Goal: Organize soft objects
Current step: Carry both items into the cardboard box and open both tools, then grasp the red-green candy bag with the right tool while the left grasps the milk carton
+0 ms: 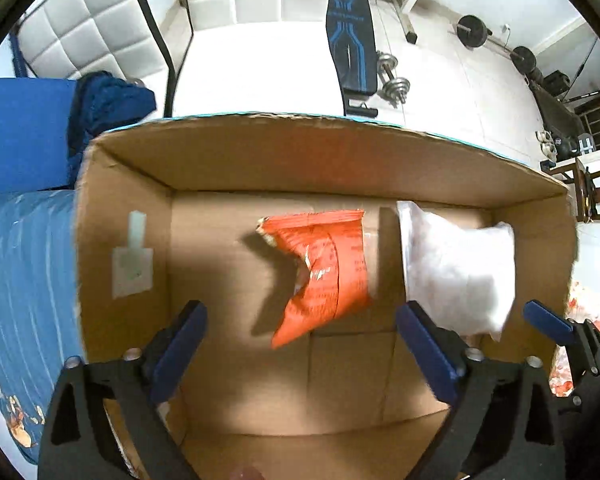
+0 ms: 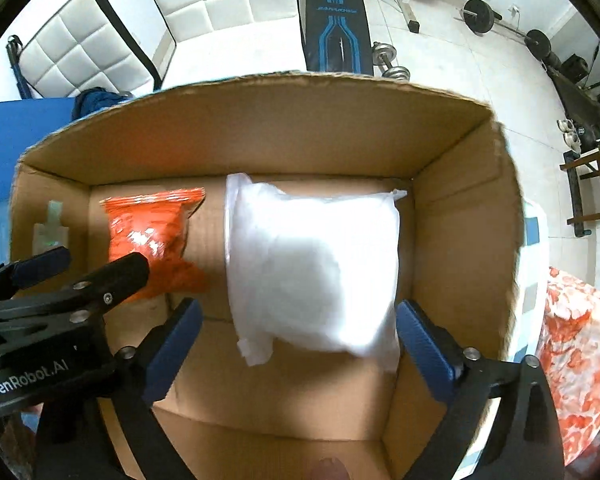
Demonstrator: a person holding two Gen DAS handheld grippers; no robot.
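Cardboard box (image 1: 228, 152) walls hide part of your blurred orange packet (image 1: 324, 268) and white plastic bag (image 2: 312, 264); both grippers' jaws stand spread, holding nothing.

— What lies beyond the carton?

— A black weight bench with blue stripes (image 2: 334, 20), chrome dumbbells (image 1: 392, 78) beside it on the pale tiled floor (image 1: 440, 92).

— And left?

— A white quilted panel (image 1: 88, 24), a dark blue knitted cloth (image 1: 108, 108) (bunched up).
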